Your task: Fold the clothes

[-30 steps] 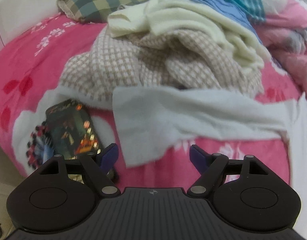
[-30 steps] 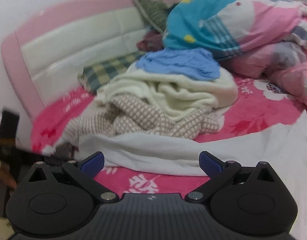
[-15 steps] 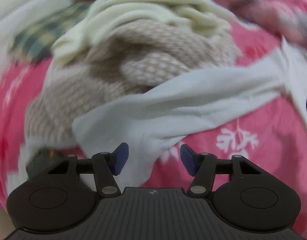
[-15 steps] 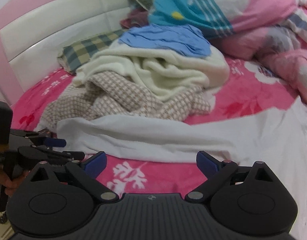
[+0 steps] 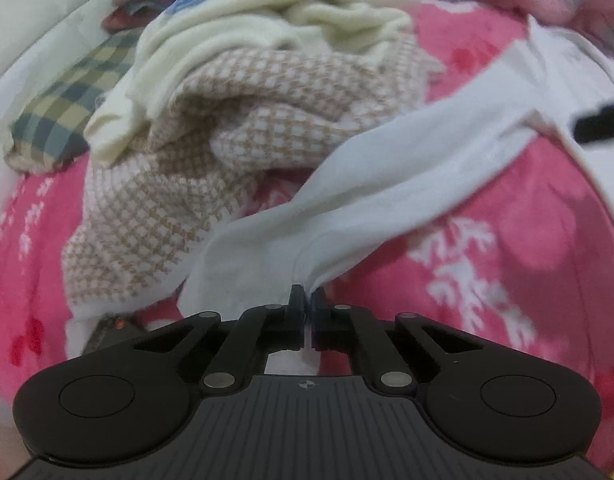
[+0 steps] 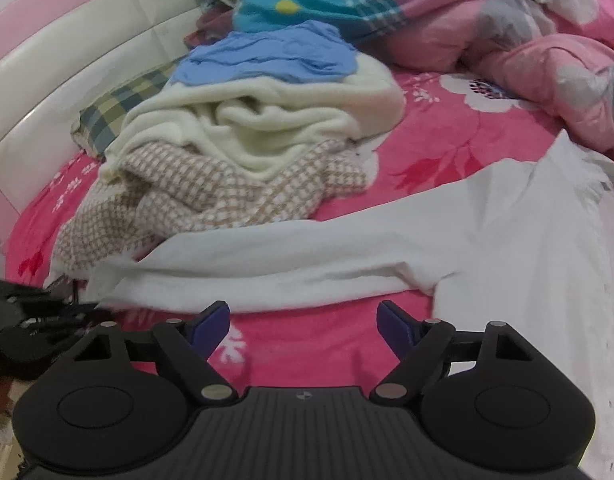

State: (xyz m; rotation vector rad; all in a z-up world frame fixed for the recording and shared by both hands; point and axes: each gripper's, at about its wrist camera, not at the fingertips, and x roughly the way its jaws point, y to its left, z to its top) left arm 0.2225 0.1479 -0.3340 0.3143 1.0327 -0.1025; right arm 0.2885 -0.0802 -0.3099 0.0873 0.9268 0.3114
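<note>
The left gripper [image 5: 305,294] has its jaws pressed together on the end of the white shirt's sleeve [image 5: 387,184], pinching the cloth right at the bottom centre of its view. From there the sleeve runs up toward the upper right of the frame. In the right wrist view the same white shirt [image 6: 527,240] lies across the pink flowered bed cover [image 6: 447,140], its sleeve stretching from the right side toward the lower left, where the left gripper [image 6: 47,312] shows as a dark blurred shape at the frame's left edge.

The right gripper [image 6: 305,322] hangs over the bed cover just below the sleeve, its jaws fairly wide and closing, with nothing between them.

Behind the sleeve sits a heap of clothes: a beige checked knit [image 6: 211,196] at the bottom, a cream sweater [image 6: 267,120] on it, and a blue garment [image 6: 267,56] on top. A green plaid pillow [image 6: 119,104] lies at the upper left against the pink and white headboard [image 6: 67,48], and a pink quilt [image 6: 547,40] is bunched at the upper right.
</note>
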